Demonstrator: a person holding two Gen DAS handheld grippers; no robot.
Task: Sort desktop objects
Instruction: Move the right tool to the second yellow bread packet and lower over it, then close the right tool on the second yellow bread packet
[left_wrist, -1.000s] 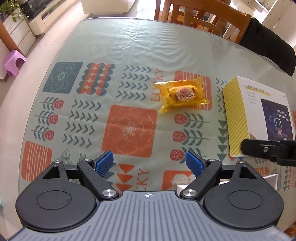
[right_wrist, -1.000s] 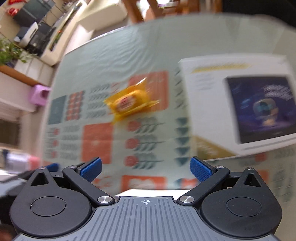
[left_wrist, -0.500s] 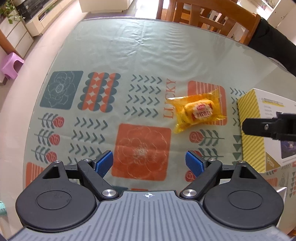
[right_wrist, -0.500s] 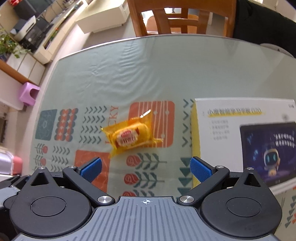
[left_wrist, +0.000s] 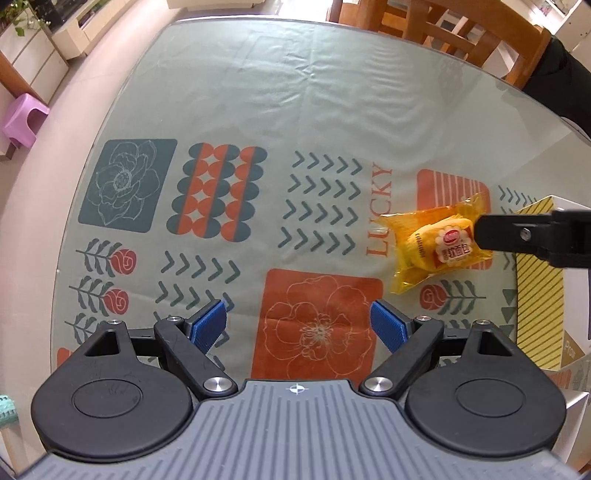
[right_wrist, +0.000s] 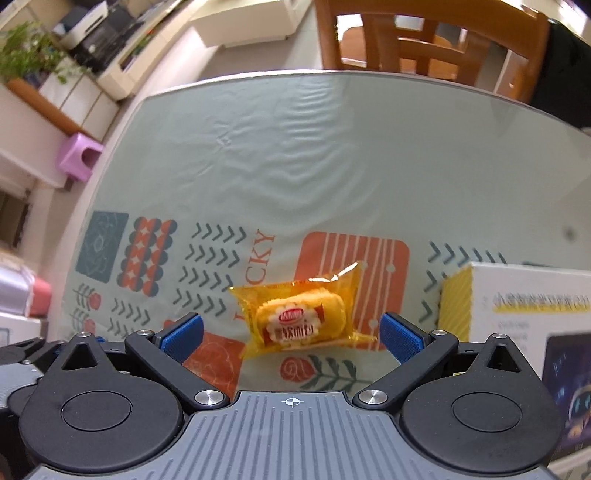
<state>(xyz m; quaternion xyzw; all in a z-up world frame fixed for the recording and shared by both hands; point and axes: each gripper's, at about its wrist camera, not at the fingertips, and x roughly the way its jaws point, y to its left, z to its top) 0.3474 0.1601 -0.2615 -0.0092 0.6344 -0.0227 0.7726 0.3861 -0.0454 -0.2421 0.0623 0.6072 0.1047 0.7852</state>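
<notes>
A yellow wrapped bread snack (right_wrist: 299, 319) lies on the patterned tablecloth (right_wrist: 295, 166). My right gripper (right_wrist: 291, 338) is open, with its blue pads either side of the snack and just short of it. The snack also shows in the left wrist view (left_wrist: 439, 245), with the right gripper's black finger (left_wrist: 532, 236) over its right end. My left gripper (left_wrist: 299, 326) is open and empty above an orange flower square, left of the snack. A white and yellow box (right_wrist: 524, 314) with a robot picture lies to the right of the snack.
Wooden chairs (right_wrist: 424, 37) stand beyond the table's far edge. A dark garment (left_wrist: 557, 85) hangs on a chair at the back right. A purple stool (left_wrist: 22, 118) stands on the floor to the left. The box's striped yellow side (left_wrist: 539, 288) lies right of my left gripper.
My right gripper has moved down and forward, so the snack now sits between its open pads. My left gripper has shifted left; the snack and box slid rightwards in its view.
</notes>
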